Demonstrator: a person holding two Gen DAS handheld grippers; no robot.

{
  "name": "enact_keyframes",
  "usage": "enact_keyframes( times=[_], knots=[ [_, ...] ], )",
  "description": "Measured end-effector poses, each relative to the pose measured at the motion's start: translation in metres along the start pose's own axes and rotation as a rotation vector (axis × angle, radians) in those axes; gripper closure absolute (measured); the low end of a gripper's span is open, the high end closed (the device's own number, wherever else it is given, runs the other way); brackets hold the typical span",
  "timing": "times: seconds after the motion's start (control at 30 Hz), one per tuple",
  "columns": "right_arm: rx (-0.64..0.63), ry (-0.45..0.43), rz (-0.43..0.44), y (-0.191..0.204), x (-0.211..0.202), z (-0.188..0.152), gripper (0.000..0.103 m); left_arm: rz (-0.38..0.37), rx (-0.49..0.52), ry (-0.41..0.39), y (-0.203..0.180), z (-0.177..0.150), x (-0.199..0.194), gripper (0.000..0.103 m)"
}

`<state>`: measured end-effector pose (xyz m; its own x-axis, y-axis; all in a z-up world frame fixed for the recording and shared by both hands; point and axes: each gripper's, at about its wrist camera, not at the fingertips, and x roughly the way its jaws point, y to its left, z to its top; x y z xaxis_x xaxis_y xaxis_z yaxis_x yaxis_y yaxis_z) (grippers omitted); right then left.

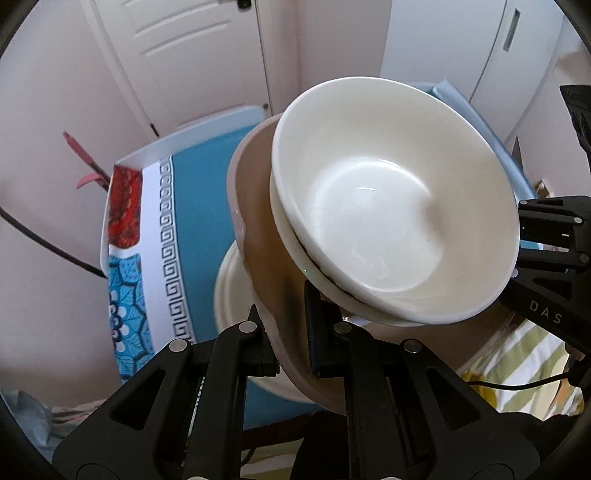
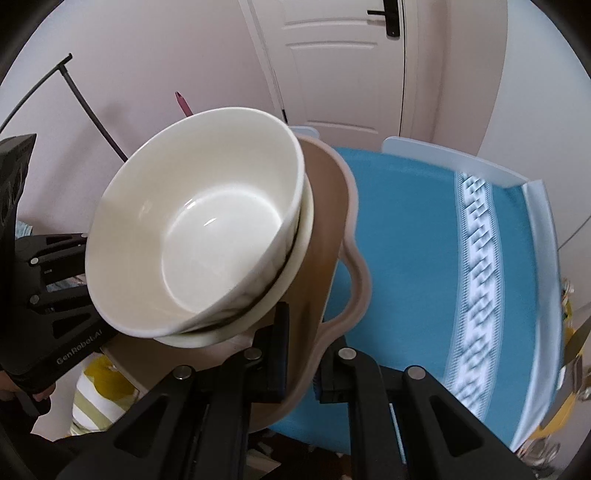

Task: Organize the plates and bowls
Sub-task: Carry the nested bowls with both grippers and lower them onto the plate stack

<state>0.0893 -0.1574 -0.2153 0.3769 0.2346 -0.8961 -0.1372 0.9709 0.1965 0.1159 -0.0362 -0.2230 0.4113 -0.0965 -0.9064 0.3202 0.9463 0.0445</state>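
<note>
nearest us, our left gripper [image 1: 293,345] and right gripper [image 2: 301,360] each pinch opposite rims of the tan tray [image 2: 328,229]. on it sit two stacked white bowls [image 1: 388,221], held above the blue tablecloth [image 2: 406,258]; beyond stands a white door [image 2: 343,66].

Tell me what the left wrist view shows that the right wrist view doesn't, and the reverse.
Left wrist only: a cream plate lying on the table behind the tray, and the cloth's red-and-blue floral end.
Right wrist only: a black door handle and the tray's loop handle.
Both: the white bowl nested in another dish on the beige tray, each gripper shut on a tray edge, above the blue tablecloth.
</note>
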Motion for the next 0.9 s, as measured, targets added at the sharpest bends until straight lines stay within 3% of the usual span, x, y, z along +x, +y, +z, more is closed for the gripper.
enact_keyframes(
  times=[0.23, 0.5, 0.9],
  knots=[
    [0.039, 0.037, -0.025, 0.023, 0.032, -0.011, 0.093, -0.034, 0.020, 0.035, 0.023, -0.020, 0.027, 0.095],
    [0.035, 0.054, -0.033, 0.023, 0.058, -0.018, 0.093, -0.044, 0.011, 0.056, 0.027, -0.030, 0.053, 0.095],
    [0.049, 0.059, -0.060, 0.026, 0.059, -0.021, 0.093, -0.056, -0.020, 0.056, 0.026, -0.039, 0.059, 0.094]
  ],
)
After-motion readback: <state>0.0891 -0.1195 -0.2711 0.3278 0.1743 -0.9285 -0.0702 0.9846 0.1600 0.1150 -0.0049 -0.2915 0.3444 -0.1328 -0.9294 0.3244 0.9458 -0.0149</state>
